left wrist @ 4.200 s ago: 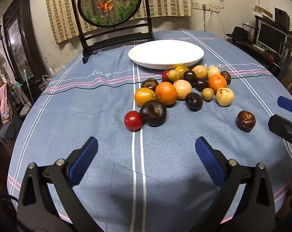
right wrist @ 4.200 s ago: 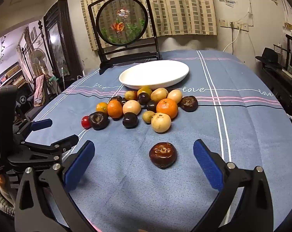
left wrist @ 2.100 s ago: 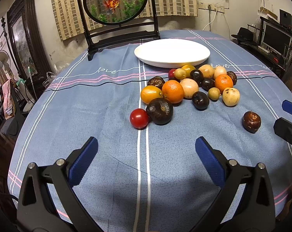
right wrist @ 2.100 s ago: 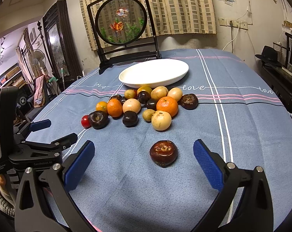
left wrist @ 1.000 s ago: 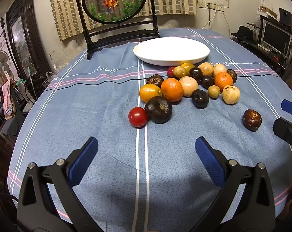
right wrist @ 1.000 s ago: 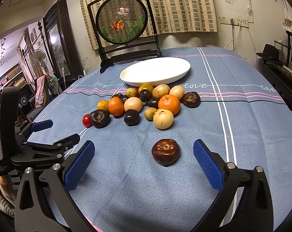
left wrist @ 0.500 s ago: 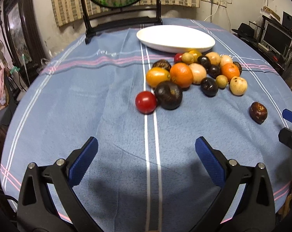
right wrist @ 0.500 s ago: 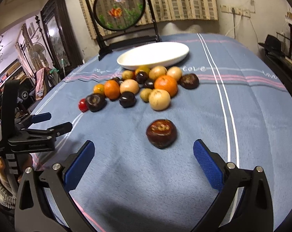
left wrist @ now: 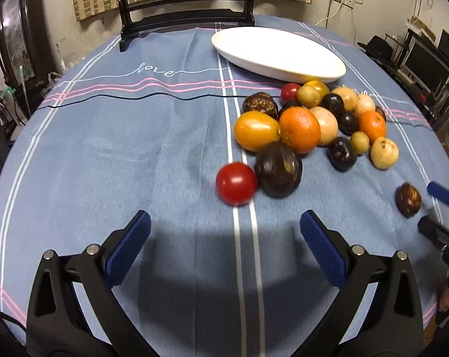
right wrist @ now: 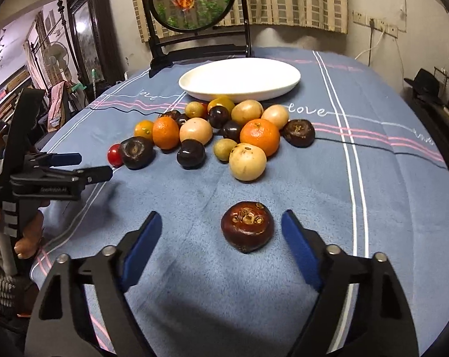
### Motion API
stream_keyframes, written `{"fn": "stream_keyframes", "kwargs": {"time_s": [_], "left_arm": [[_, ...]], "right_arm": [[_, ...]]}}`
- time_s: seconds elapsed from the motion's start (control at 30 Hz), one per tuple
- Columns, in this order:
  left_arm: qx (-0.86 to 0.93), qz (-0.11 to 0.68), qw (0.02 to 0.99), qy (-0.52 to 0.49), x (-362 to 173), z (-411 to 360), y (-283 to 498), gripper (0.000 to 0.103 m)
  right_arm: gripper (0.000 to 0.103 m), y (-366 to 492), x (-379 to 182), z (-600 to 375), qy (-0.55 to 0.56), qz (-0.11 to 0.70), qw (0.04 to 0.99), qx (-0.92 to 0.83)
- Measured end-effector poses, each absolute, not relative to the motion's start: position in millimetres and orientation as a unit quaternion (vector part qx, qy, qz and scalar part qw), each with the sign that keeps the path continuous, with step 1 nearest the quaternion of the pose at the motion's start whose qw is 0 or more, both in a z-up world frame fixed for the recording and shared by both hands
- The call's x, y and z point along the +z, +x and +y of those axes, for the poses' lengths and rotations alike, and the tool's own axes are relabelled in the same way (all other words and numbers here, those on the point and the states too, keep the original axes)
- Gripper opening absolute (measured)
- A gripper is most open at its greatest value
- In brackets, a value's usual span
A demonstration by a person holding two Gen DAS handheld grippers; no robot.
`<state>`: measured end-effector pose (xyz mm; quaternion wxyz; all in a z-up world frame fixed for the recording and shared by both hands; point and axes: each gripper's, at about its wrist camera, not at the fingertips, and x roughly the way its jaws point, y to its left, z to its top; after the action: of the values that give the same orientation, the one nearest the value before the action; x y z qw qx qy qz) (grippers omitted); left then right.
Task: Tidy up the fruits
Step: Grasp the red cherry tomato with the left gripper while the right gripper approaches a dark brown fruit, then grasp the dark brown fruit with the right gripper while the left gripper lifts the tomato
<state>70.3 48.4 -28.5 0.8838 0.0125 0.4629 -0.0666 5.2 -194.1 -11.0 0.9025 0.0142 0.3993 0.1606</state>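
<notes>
Surface: round table under a blue tablecloth (right wrist: 373, 193) with white and pink stripes and "love" script; striped curtains and a round goldfish screen (right wrist: 191, 0) on a dark stand at the far edge.

White oval plate (right wrist: 239, 81): far side of the table, nothing on it.

Fruit pile (right wrist: 212, 131): just in front of the plate, on the cloth. It holds oranges, pale round fruits, dark plums and small yellow-green ones, touching each other.

Red tomato (left wrist: 235, 183): at the near left edge of the pile, touching a dark purple fruit (left wrist: 278, 170).

Brown wrinkled fruit (right wrist: 247, 226): alone on the cloth, apart from the pile.

Your right gripper (right wrist: 221, 235): jaws closing, the brown wrinkled fruit between them nearer the right pad; neither pad touches it.

Your left gripper (left wrist: 221, 238): jaws wide apart, holding nothing, aimed down at the cloth just short of the red tomato.
</notes>
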Motion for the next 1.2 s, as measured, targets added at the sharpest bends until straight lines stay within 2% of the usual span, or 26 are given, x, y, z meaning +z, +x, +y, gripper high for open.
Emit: {"fn": "stream_keyframes", "kwargs": {"time_s": [0.17, 0.23, 0.33, 0.4, 0.47, 0.73, 0.9, 0.97, 1.03, 1.1, 1.13, 1.2], "left_arm": [[-0.086, 0.448, 0.889, 0.041, -29, 43, 81, 0.1], [-0.107, 0.445, 0.887, 0.05, -28, 40, 83, 0.096], [-0.138, 0.447, 0.882, 0.058, -28, 42, 87, 0.084], [-0.149, 0.452, 0.877, 0.06, -30, 44, 90, 0.064], [-0.171, 0.462, 0.868, 0.058, -33, 48, 93, 0.06], [-0.18, 0.458, 0.861, 0.128, -36, 39, 104, 0.059], [-0.227, 0.469, 0.848, 0.097, -42, 46, 110, 0.043], [-0.227, 0.463, 0.85, 0.108, -42, 44, 109, 0.041], [-0.224, 0.459, 0.852, 0.113, -42, 43, 106, 0.041], [-0.217, 0.458, 0.856, 0.106, -41, 43, 105, 0.033], [-0.213, 0.457, 0.857, 0.103, -41, 44, 103, 0.032], [-0.214, 0.459, 0.857, 0.093, -40, 47, 102, 0.032]], "right_arm": [[0.079, 12, -15, -195, 0.027, 0.407, 0.897, 0.17], [0.077, 14, -17, -195, 0.031, 0.412, 0.894, 0.175], [0.077, 16, -17, -197, 0.037, 0.412, 0.893, 0.178], [0.077, 15, -18, -198, 0.041, 0.414, 0.892, 0.179], [0.077, 15, -17, -199, 0.046, 0.414, 0.891, 0.182], [0.077, 18, -20, -205, 0.064, 0.42, 0.886, 0.184], [0.077, 18, -20, -203, 0.063, 0.425, 0.884, 0.182], [0.077, 19, -22, -202, 0.062, 0.43, 0.882, 0.18], [0.075, 20, -23, -202, 0.061, 0.432, 0.882, 0.178], [0.069, 20, -24, -202, 0.058, 0.435, 0.881, 0.177], [0.066, 19, -26, -201, 0.057, 0.439, 0.879, 0.179], [0.054, 21, -29, -200, 0.057, 0.447, 0.874, 0.181]]}}
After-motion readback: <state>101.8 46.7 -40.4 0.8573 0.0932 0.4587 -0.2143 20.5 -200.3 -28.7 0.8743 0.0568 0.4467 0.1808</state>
